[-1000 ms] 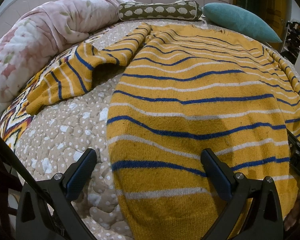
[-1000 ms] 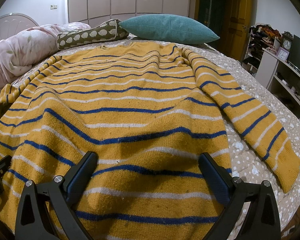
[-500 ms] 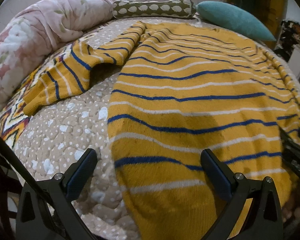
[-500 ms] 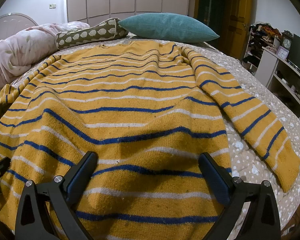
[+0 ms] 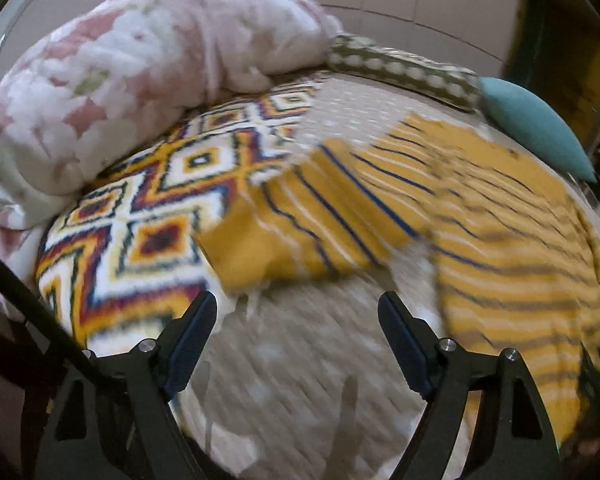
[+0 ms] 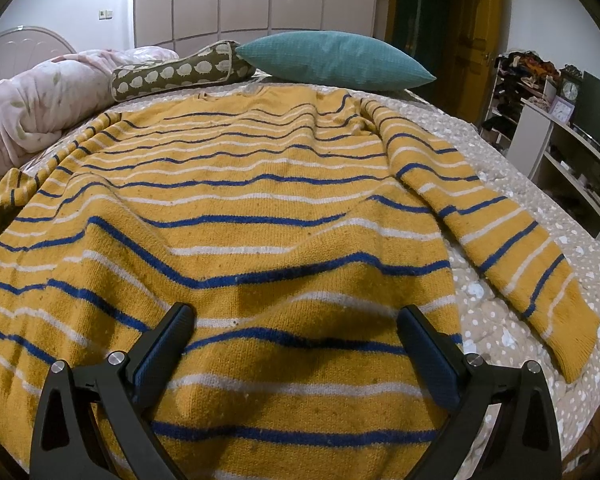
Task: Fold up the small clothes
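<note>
A yellow sweater with blue and white stripes lies flat on the bed, neck at the far end, both sleeves spread out. My right gripper is open and empty, just above the sweater's hem. My left gripper is open and empty over the bare dotted bedspread, left of the sweater body. The left sleeve lies just beyond its fingertips. The left wrist view is blurred by motion. The right sleeve lies out to the right.
A pink floral duvet is bunched at the bed's left. A patterned blanket lies under the sleeve cuff. A bolster and a teal pillow sit at the head. White shelves stand right of the bed.
My left gripper has swung to the left, off the sweater's body and toward the left sleeve. The right gripper and the sweater have stayed put.
</note>
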The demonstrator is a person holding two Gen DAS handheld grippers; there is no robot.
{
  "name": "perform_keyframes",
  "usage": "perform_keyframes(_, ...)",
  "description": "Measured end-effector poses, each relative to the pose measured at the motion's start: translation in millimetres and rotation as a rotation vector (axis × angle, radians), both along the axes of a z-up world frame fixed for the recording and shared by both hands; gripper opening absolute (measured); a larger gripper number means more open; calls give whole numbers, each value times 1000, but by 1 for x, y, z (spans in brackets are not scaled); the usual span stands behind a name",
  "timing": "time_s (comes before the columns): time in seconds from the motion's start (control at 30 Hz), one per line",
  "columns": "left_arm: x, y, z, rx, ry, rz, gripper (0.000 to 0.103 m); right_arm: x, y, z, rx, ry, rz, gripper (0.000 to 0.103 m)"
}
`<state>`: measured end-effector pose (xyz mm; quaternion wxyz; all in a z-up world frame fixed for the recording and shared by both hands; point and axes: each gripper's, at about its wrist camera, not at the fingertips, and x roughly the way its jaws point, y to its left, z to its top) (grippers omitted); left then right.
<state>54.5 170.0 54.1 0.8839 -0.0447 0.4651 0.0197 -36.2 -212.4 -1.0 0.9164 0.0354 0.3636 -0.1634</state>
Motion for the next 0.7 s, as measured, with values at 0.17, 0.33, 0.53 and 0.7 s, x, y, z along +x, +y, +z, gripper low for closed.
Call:
perform_keyframes(0.17, 53, 42, -30, -84, 53, 117, 82, 0, 0, 0, -8, -10, 1, 102)
perform_keyframes(0.33, 77, 59, -44, -223, 96, 139, 24, -2, 2, 0, -15, -11, 1, 102)
perform_keyframes(0.53, 101, 108, 16, 6, -10, 321, 4, -3, 1, 0, -17, -14, -1, 102)
perform_keyframes(0.7, 118, 121, 76, 43, -104, 350, 4, -2, 0, 0, -19, -19, -2, 102)
